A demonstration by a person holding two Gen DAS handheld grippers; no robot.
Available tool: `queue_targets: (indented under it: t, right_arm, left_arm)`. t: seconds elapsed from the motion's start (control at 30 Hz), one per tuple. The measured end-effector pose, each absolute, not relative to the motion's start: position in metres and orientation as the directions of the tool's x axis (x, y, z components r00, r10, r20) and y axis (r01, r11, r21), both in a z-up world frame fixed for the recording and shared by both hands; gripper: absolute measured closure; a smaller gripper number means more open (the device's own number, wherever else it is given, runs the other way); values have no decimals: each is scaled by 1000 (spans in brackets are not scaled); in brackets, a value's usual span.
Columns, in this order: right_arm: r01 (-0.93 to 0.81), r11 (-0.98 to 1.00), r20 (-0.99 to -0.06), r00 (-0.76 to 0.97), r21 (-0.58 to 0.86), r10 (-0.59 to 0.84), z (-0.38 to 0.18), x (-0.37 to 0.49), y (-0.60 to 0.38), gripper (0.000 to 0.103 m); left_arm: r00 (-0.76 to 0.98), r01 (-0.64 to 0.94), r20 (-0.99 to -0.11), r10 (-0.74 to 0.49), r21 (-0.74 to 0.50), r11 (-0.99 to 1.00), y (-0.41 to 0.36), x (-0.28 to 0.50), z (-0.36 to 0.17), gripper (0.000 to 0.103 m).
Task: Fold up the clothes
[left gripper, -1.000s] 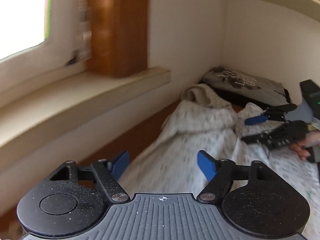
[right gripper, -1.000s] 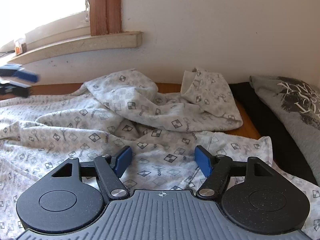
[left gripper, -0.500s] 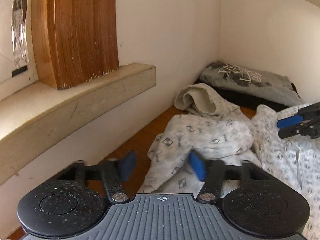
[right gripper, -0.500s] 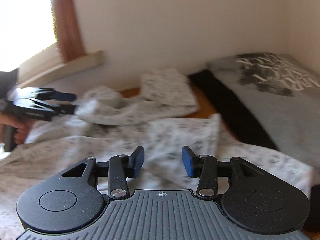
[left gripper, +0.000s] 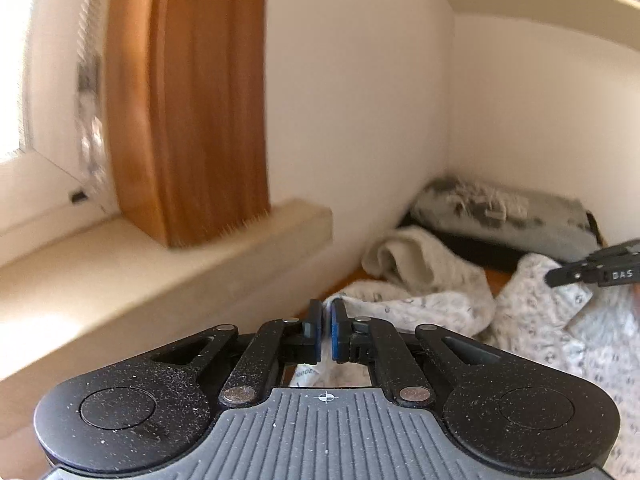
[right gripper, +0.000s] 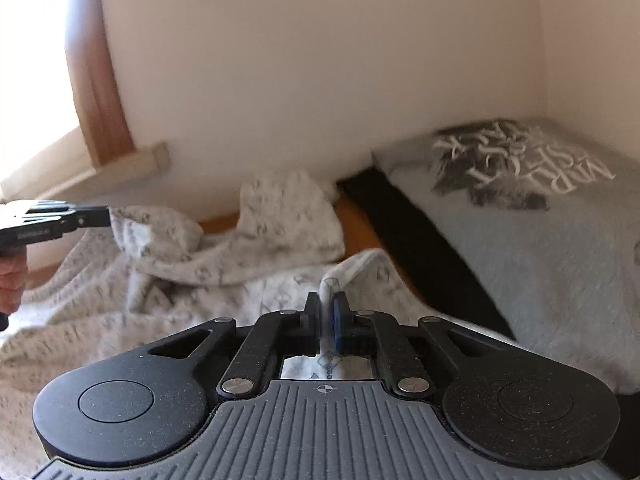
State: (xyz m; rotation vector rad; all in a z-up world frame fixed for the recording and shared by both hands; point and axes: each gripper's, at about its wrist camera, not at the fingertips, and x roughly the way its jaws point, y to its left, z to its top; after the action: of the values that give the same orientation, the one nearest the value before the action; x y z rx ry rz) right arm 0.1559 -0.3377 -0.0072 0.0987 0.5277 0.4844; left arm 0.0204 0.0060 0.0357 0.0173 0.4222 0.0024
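Note:
A white garment with a small grey check print (left gripper: 536,320) lies crumpled on a wooden surface by the wall; it also shows in the right wrist view (right gripper: 224,264). My left gripper (left gripper: 325,326) is shut on an edge of this garment near the wall. My right gripper (right gripper: 328,316) is shut on another edge of it, with a fold of cloth standing up between the blue pads. Each gripper shows in the other's view: the right one (left gripper: 592,272) at the far right, the left one (right gripper: 60,220) at the far left.
A grey pillow with a dark print (right gripper: 520,216) lies on a black sheet (right gripper: 404,232) in the corner at the right. A stone window sill (left gripper: 160,280) and a brown curtain (left gripper: 192,112) are at the left. White walls close in behind.
Both grippers were open one second ago and have since closed on edges of the printed garment. Both have moved towards the wall and the pillow.

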Motion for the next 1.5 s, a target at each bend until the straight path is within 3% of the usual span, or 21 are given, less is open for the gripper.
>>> queue_targets:
  t: [0.17,0.33,0.43,0.57,0.67,0.83,1.0,1.07,1.23,1.4,1.5]
  right_arm:
    - [-411,879,-381,793,240,475,33,138,-377,97]
    - [-392,910,-500,766,136,404,27,135,-386,97]
    - [-371,924,-552,753,94,358,8,136,-381,91]
    - [-308,951,-442,849,33,290,15,121,-369,84]
    - [-421,905,-413,815,63,408,19,111,-340,71]
    - [-656,744,-471,620,128,627,4,105,-261,71]
    - [-755,651,-518,528,76,673,-4,94,-202,70]
    - [-784,617,-526,499,66,689,-5,93,-188,66]
    - [-840,541,-551,439,27,709,-6,80,-167,64]
    - [-888,460,-567,381,-5,730,-8,71,-147,61]
    - [-909,417,-575,347,-12,741,-9,67,-139,54]
  left_arm:
    - [935,-58,-348,70,44,997,9,14,52,99]
    - [936,-92,-336,108,65,994,13,17,57,99]
    - [929,-99,-347,127,97,990,9,23,53,99]
    - [926,-103,-351,137,114,988,6,30,47,99]
    - [925,-103,-355,138,116,988,6,32,46,99]
    - [911,-97,-386,146,144,985,3,33,41,99]
    - [889,-68,-443,119,129,989,10,29,28,98]
    - [876,-42,-472,93,117,992,16,25,21,90]
    - [830,-8,-553,68,110,994,37,17,1,56]
    - [800,54,-600,-24,31,998,54,10,-10,44]
    - [793,64,-608,-34,28,998,54,8,-10,44]
